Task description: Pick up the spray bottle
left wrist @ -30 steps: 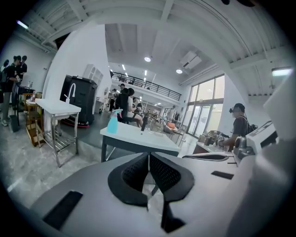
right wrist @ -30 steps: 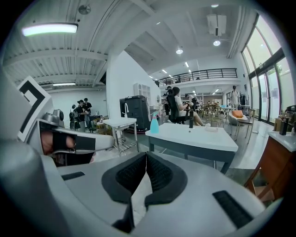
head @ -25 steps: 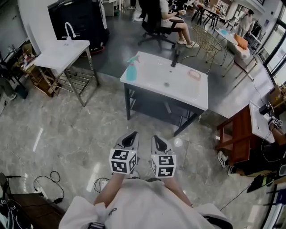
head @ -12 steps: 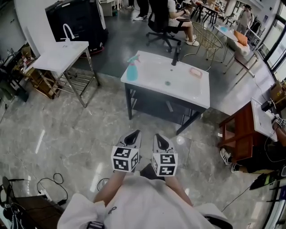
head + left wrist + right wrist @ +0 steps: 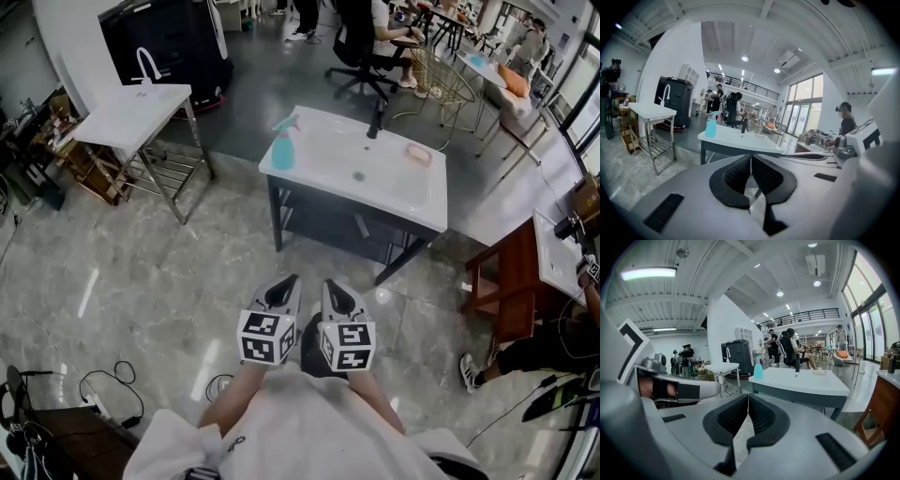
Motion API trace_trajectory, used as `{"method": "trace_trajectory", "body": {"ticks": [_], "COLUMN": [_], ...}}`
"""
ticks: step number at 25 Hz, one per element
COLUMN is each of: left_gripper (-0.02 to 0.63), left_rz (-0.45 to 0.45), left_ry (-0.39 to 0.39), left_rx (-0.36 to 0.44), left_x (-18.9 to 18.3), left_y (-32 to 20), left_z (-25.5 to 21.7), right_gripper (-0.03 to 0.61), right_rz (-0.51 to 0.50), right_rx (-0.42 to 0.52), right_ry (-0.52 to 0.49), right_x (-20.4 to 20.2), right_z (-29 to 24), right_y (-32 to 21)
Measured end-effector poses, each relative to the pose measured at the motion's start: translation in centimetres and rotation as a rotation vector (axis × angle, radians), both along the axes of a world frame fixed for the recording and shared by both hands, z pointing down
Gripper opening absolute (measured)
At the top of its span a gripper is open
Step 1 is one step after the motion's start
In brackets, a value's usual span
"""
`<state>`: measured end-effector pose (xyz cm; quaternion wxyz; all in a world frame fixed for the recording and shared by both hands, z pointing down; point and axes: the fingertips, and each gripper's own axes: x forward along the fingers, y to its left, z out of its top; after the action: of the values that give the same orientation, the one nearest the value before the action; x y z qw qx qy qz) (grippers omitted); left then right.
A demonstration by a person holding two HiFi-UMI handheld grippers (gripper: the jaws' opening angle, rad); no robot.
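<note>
1. Head view looks down on a grey marble floor (image 5: 122, 272) that fills most of the frame, with the person's forearms and both grippers at the bottom.
2. A white sink table (image 5: 412, 202) on dark legs stands ahead of the person, well apart from the grippers.
3. A second white table (image 5: 131, 108) with a curved white tap stands further left.
4. The left gripper (image 5: 289, 280) is held low over the floor, pointing toward the sink table. Its own view shows the black pads (image 5: 736, 176) pressed together with nothing between them.
5. The right gripper (image 5: 331, 284) sits just beside the left one, pointing the same way. Its pads (image 5: 761, 416) are likewise closed on nothing.
6. The spray bottle (image 5: 282, 148), pale blue and upright, stands at the sink table's left edge, by its near left corner. No gripper touches it.
7. A black tap (image 5: 377, 119) rises at the middle of the far edge.
8. A small pink item (image 5: 418, 153) lies near the far right corner.
</note>
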<state>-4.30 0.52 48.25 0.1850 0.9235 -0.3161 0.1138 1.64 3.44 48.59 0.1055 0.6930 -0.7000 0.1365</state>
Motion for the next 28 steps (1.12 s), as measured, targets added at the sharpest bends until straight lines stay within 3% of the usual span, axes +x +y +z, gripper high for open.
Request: {"method": "trace_trajectory", "body": {"ticks": [13, 28], "left_gripper": [0.032, 0.032], "left_rz": [-0.081, -0.191], "left_ry": [-0.015, -0.042], "left_rx": [-0.004, -0.014], "left_x": [0.8, 5.1], "left_y": [-4.4, -14.3], "left_z": [0.7, 0.8], "right_gripper": [0.028, 0.029], "right_rz": [-0.063, -0.185], "right_rx": [0.02, 0.017], "right_ry": [0.013, -0.018], "right_x": [1.3, 5.7], "right_z": [-0.5, -0.2], "right_y": [-5.2, -16.6]}}
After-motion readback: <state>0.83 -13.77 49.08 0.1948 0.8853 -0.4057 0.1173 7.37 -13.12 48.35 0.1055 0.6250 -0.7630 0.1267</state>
